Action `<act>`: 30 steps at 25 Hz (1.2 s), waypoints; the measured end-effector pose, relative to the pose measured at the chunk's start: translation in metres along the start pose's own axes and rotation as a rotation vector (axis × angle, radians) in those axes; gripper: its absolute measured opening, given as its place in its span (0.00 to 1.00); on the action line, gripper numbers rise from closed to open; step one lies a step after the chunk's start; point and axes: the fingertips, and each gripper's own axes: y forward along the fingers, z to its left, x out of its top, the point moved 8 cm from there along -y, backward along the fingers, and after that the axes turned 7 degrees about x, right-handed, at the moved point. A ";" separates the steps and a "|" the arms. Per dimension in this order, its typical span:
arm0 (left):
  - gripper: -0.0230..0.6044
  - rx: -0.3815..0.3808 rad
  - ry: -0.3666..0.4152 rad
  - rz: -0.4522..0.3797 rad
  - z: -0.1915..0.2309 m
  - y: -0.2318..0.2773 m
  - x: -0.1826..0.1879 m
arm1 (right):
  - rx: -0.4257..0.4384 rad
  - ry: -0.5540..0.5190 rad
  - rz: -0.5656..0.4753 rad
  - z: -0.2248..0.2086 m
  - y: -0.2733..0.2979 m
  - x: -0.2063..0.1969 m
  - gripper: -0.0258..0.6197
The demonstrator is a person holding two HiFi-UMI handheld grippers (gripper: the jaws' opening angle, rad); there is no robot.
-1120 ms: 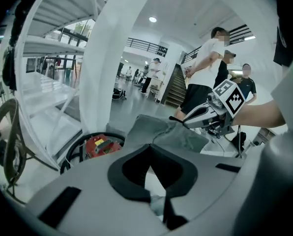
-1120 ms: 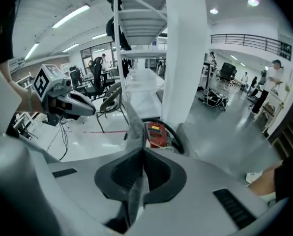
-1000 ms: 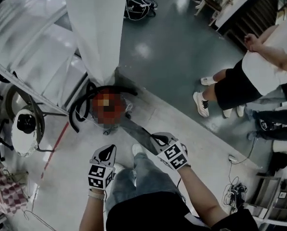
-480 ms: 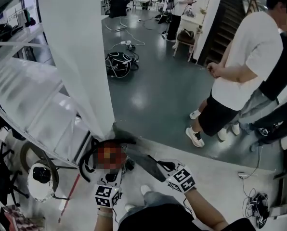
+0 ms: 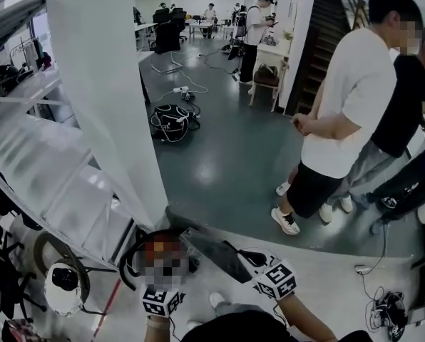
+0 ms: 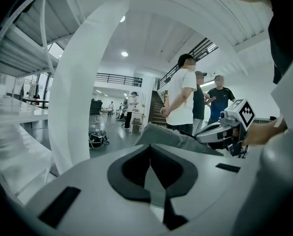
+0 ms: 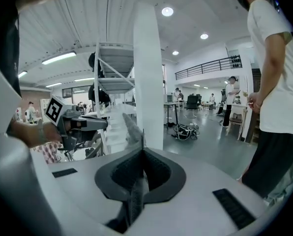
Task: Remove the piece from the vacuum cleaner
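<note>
The right claw (image 7: 142,150) is clamped shut on the piece (image 7: 128,127), a long, flat, dark grey blade that runs down between its jaws and out past the tips toward the white pillar (image 5: 105,105). Gripping it edge-on near one end gives leverage for drawing it out along its length rather than prying it sideways. The left claw (image 6: 150,154) has its tips pressed together with nothing evident between them. It hangs low just beside the machine, probably placed to brace the body while the other claw pulls. From the head view the piece slants up and left from the right claw to the vacuum cleaner (image 5: 162,256), which sits on the floor (image 5: 227,155) at the foot of the pillar with its black hose (image 5: 125,262) looped on its left. A mosaic patch covers most of the machine, so I cannot tell whether the far end of the piece is seated in it or already free; it looks close to the housing either way. Bystanders (image 5: 341,112) stand well apart on the right.
</note>
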 end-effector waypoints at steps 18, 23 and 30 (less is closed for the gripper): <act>0.07 -0.011 0.073 0.013 -0.004 0.002 0.011 | -0.027 0.040 -0.098 -0.004 -0.009 0.006 0.09; 0.07 -0.004 0.055 0.015 0.000 0.006 0.013 | -0.029 0.024 -0.084 -0.003 -0.003 0.003 0.09; 0.07 -0.020 0.073 0.014 0.004 0.006 0.011 | -0.039 0.029 -0.081 0.002 -0.003 0.001 0.09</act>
